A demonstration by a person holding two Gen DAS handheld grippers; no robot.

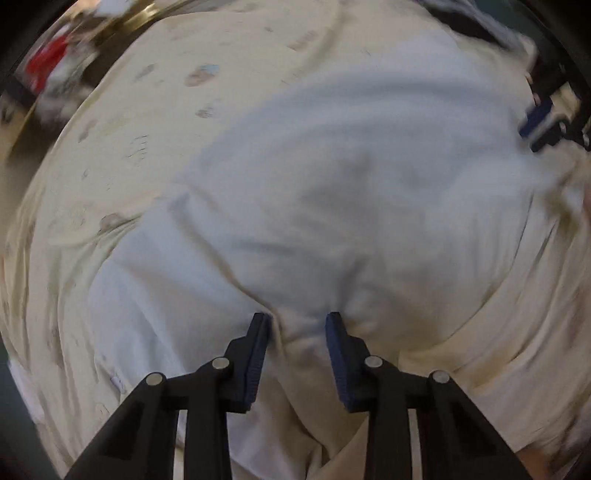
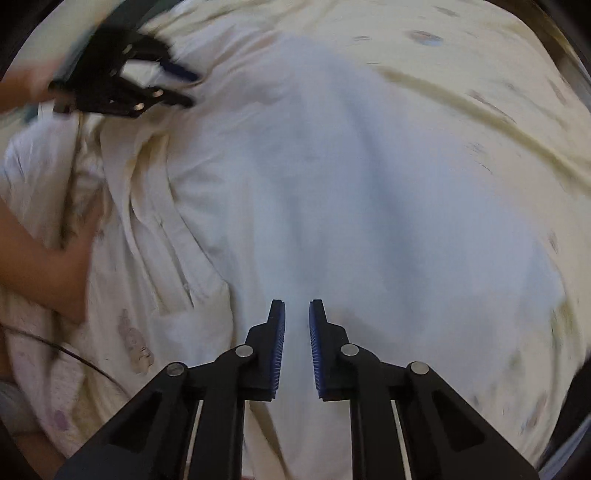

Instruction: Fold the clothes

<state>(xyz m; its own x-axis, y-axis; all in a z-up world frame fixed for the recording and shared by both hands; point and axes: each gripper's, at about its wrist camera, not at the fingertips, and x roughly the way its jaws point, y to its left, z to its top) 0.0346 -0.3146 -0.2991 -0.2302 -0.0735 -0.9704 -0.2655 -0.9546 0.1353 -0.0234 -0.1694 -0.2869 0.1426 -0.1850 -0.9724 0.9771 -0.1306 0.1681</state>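
Left wrist view: my left gripper [image 1: 297, 319] is pressed down onto a white garment [image 1: 351, 192], its jaws moderately apart with a ridge of the cloth bunched between the blue pads [image 1: 258, 354]; the pads touch the fabric at both sides but do not pinch it flat. The garment lies spread over a cream bedsheet [image 1: 166, 74] printed with small faded figures. The sheet covers almost the whole field and is creased around the garment. At upper left, past the sheet's edge, a brass-coloured rail [image 1: 140, 18] and a blurred red object [image 1: 44, 62] are seen; what they are I cannot tell. My right gripper [image 1: 543, 122] appears at the far right edge.

Right wrist view: my right gripper [image 2: 297, 306] hovers low over the same white garment [image 2: 369, 221], jaws narrowly apart and holding nothing. The sheet [image 2: 480, 66] rises in folds at left, where a bare forearm [image 2: 48, 273] rests on it. My left gripper [image 2: 122, 85] is seen at upper left, blurred.
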